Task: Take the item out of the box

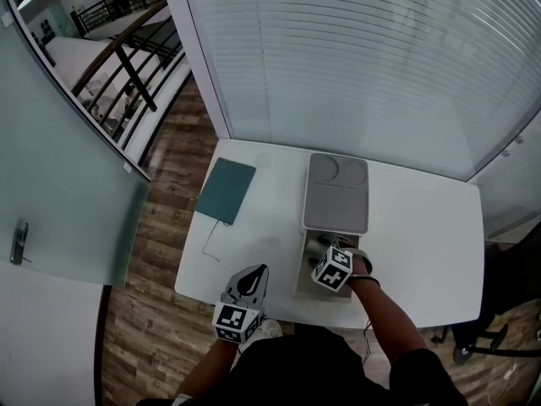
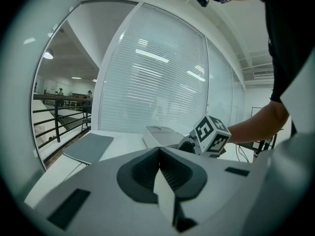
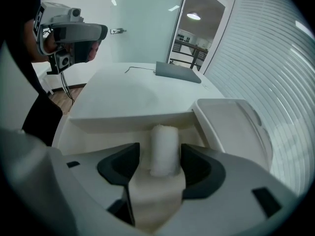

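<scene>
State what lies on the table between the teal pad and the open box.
Nothing: in the head view the white table top is bare between the teal pad and the open box. The pad's thin cable trails toward the near edge.

Matt plast. box (image 3: 123, 123), fuzzy roll (image 3: 164, 149)

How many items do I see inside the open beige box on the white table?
1. A white cylindrical roll stands inside the beige box, between the right gripper's spread jaws. More may be hidden under that gripper.
</scene>
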`<action>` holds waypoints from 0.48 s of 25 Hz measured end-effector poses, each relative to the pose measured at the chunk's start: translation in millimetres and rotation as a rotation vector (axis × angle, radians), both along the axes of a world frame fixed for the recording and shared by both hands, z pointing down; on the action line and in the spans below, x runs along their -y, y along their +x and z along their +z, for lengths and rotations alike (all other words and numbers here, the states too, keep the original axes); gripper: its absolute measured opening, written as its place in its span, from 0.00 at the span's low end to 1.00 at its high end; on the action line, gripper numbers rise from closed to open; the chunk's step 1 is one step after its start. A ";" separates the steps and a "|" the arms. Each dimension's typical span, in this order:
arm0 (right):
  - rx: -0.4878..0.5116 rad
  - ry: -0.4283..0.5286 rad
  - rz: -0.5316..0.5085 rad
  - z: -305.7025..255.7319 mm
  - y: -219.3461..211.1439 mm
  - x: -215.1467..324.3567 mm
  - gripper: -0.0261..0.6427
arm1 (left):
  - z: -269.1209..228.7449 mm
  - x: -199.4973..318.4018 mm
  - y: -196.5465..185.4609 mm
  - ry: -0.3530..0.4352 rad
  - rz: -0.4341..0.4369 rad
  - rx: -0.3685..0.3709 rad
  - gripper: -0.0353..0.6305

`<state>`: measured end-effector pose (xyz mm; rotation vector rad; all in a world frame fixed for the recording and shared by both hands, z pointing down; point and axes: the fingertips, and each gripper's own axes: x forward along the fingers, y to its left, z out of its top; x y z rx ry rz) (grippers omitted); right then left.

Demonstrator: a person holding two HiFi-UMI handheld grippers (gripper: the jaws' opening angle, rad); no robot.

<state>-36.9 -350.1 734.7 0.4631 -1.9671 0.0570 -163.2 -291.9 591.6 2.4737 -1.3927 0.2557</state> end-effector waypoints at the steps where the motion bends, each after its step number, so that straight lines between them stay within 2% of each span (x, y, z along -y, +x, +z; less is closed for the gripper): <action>1: -0.001 -0.005 -0.004 0.5 -0.1 -0.5 0.43 | 1.2 -0.7 0.4 -0.003 -0.002 -0.001 0.07; 5: 0.003 -0.014 0.003 0.3 -0.4 -0.6 0.43 | 0.7 -2.4 1.7 -0.004 0.003 -0.002 0.07; 12: -0.010 0.015 0.008 -1.9 1.5 4.5 0.31 | 5.1 -2.0 -4.7 -0.012 -0.011 0.002 0.07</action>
